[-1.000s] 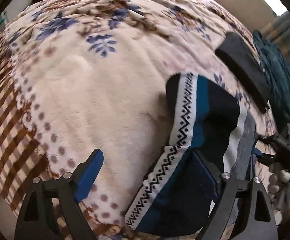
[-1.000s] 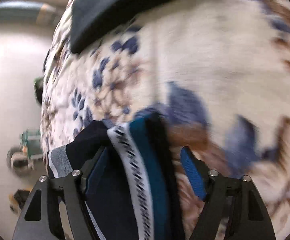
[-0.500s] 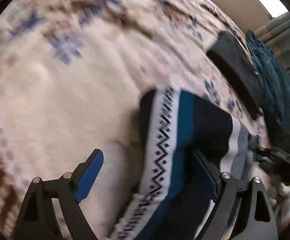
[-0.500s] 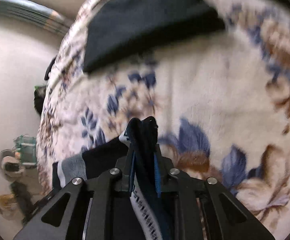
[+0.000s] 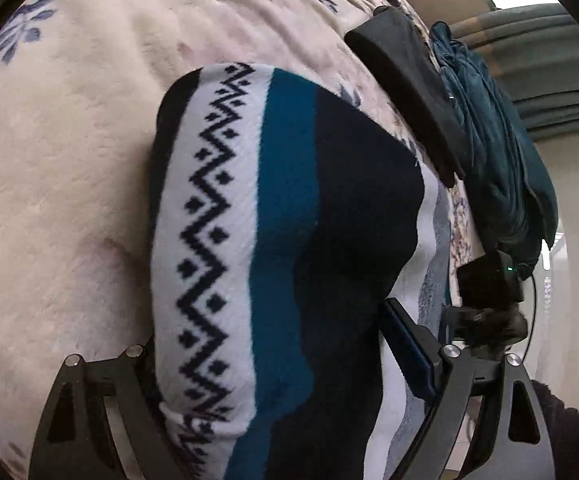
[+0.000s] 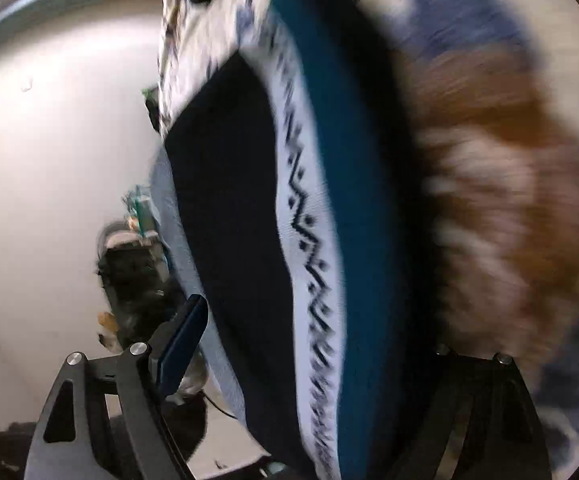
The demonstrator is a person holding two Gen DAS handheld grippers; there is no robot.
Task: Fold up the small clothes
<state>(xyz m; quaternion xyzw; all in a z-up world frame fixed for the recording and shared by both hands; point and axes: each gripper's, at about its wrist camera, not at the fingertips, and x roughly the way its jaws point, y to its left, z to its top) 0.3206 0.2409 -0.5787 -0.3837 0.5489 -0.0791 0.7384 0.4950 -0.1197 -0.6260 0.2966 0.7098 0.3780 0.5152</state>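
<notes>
Left gripper (image 5: 273, 364) has its jaws spread wide. The striped garment (image 5: 289, 240) lies between them, filling the gap from abt 6 o'clock up toward 12 in the left wrist view. The right-hand blue pad (image 5: 407, 346) sits at 4 o'clock, right at the garment's dark and white edge; can't tell if it presses. The other finger is mostly hidden behind the white zigzag band at 7 o'clock, so contact there is unclear too. No sign of a pinch; the cloth lies flat.

Right gripper (image 6: 301, 364) has its jaws opening, w/ the same garment (image 6: 249, 220) between them. One blue pad (image 6: 183, 340) shows at 7 o'clock, standing off from the navy panel w/ a sliver of grey hem beside it. The opposite finger at 5 o'clock is covered by the teal band, can't see its pad. Right wrist view is badly blurred.

The garment rests on the floral blanket (image 5: 69, 180), folded, bands of navy, white zigzag, teal, navy, then white and grey at the far edge. In the left wrist view a dark folded piece (image 5: 405, 76) lies on the blanket at 1 o'clock, a teal heap (image 5: 497, 152) just beside it at 2 o'clock. The right gripper's body (image 5: 489, 284) shows at 3 o'clock, near the garment's grey edge.
</notes>
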